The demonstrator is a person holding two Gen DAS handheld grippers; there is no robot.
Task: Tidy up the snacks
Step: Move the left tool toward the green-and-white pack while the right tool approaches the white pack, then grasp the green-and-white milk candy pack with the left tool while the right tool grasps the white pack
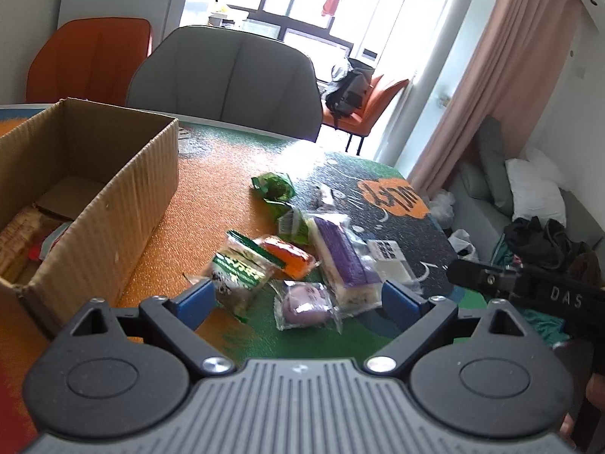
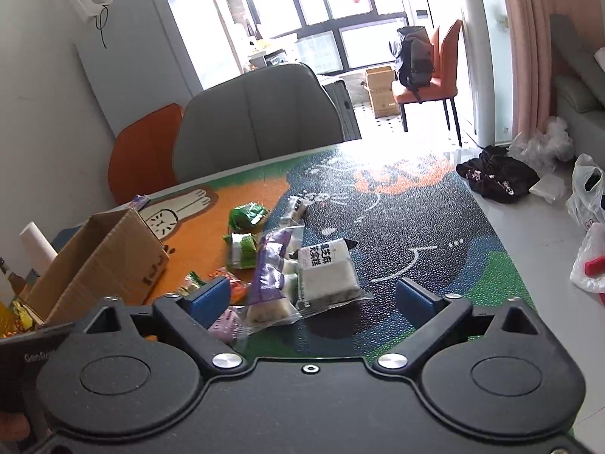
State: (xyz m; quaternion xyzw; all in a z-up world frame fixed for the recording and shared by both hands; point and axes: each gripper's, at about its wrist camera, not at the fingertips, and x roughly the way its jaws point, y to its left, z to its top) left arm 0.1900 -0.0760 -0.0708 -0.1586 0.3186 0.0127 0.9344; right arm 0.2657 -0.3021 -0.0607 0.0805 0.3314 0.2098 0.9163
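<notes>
A few snacks lie in the box [image 1: 94, 196], most snacks [image 1: 302, 265] wait mid-worktop [image 1: 181, 204]; both hand-held grippers, left [image 1: 298, 295] and right [image 2: 314, 299], gape wide, empty.

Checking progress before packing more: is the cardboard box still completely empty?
No, in the left wrist view the cardboard box already holds packets at its near end.

Wrapped snacks [image 2: 329, 272] between parted jaws
</notes>
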